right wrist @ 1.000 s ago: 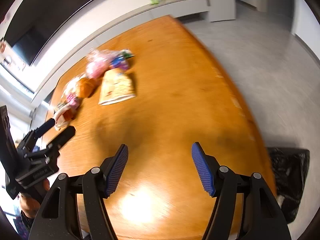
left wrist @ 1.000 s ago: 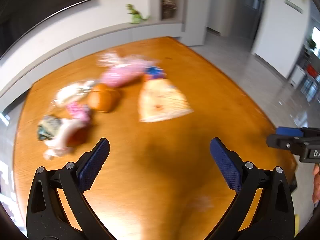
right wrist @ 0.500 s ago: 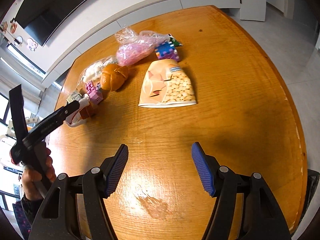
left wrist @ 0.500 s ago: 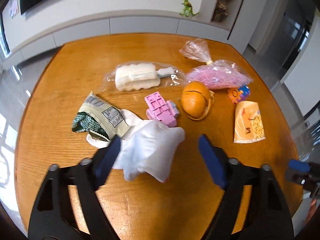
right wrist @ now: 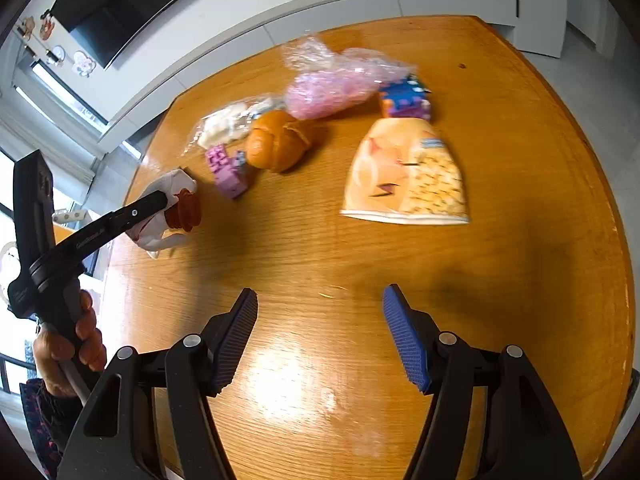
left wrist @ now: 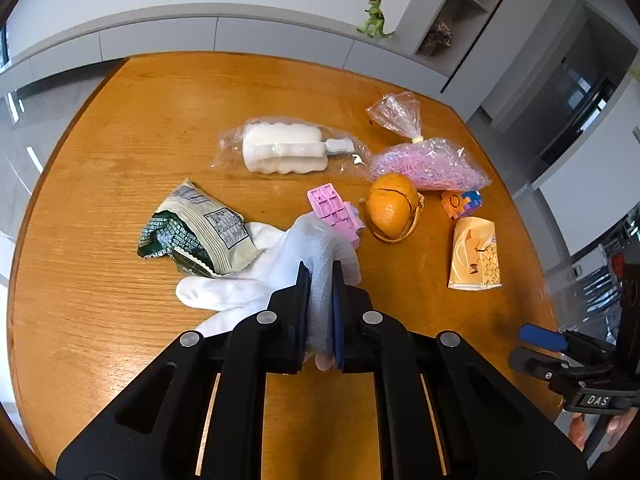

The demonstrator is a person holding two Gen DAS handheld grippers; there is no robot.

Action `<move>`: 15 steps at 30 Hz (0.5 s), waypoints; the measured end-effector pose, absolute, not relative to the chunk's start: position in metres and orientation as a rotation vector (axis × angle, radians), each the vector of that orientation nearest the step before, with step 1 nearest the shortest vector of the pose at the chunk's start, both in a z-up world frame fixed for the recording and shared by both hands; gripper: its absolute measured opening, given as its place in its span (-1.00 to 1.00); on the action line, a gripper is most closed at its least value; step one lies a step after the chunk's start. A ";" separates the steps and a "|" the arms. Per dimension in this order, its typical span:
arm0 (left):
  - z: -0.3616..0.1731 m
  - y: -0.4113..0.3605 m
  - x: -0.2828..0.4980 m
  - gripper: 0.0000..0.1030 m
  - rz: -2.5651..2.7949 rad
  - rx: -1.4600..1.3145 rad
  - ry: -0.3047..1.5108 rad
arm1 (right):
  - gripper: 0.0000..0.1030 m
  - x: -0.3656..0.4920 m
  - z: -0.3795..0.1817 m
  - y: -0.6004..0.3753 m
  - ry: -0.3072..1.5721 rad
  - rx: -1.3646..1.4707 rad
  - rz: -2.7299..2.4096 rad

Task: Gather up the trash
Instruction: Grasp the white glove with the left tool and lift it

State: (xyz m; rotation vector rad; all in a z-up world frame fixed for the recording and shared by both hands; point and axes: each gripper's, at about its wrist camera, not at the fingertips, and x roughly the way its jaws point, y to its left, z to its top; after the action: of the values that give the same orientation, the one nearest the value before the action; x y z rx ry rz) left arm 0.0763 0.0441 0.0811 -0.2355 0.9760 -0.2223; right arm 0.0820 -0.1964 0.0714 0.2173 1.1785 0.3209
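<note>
Your round wooden worktop (left wrist: 120,128) sits before a low white cabinet with a green toy dinosaur (left wrist: 374,16) on top. Your left tongs (left wrist: 320,280) are pinched tight on a white glove (left wrist: 272,276), which lies partly over a crumpled green snack wrapper (left wrist: 196,232) and touches a pink block (left wrist: 336,210). Your right tongs (right wrist: 320,336) hang spread wide and empty over bare wood.

If you lift now, the limp glove will likely drag the wrapper or nudge the block, and thin fabric may slip from the pads.

Count: one glove, one green wrapper, one orange snack packet (left wrist: 476,254), one clear bag holding a white item (left wrist: 284,150), one tied bag of pink bits (left wrist: 428,162), one orange ball-like thing (left wrist: 392,206), one pink block, one multicoloured block cube (left wrist: 460,204).
</note>
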 end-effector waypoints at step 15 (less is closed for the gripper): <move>0.081 0.092 0.043 -0.81 -0.247 -0.347 0.988 | 0.30 0.094 0.071 -0.091 1.197 0.135 0.480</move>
State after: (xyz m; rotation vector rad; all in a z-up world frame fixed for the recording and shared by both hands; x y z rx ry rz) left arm 0.0435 0.0922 0.0810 -0.3465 0.9883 -0.2471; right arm 0.0938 -0.0908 0.0711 0.1353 1.1967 0.4800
